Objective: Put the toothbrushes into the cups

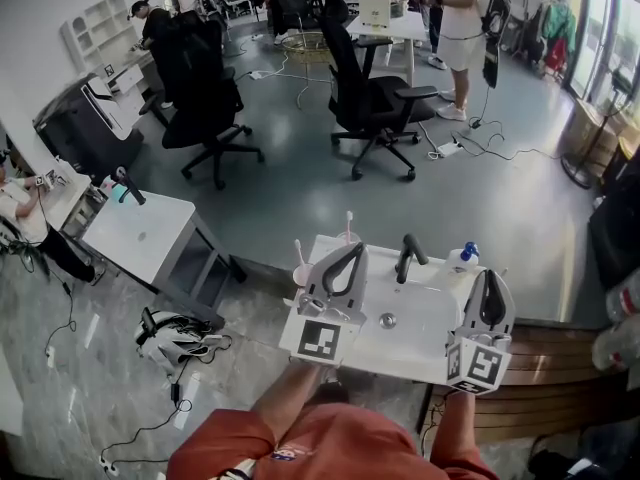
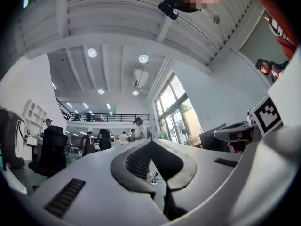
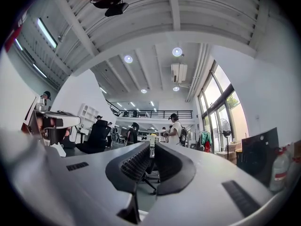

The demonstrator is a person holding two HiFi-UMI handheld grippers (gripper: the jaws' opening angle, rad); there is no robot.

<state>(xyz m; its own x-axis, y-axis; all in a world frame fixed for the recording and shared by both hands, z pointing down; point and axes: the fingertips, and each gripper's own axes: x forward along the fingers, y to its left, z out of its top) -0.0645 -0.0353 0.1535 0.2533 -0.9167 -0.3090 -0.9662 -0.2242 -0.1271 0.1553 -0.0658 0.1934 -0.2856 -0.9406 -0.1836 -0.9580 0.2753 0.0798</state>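
A white sink (image 1: 425, 353) with a dark tap (image 1: 407, 254) lies just below me. At its far left corner stands a pink cup (image 1: 302, 275) holding a toothbrush (image 1: 298, 253). A second toothbrush (image 1: 348, 222) stands upright behind it in a cup (image 1: 349, 238). My left gripper (image 1: 356, 249) is raised over the sink's left side, near the pink cup, shut and holding nothing. Over the sink's right edge my right gripper (image 1: 490, 274) is shut and empty too. Both gripper views look up at the room: left gripper (image 2: 151, 141), right gripper (image 3: 152, 145).
A blue-capped bottle (image 1: 463, 257) stands at the sink's far right. A white table (image 1: 140, 233) is to the left, a wooden bench (image 1: 560, 368) to the right. Office chairs (image 1: 372, 98) and cables (image 1: 470, 143) occupy the floor beyond, with people at the back.
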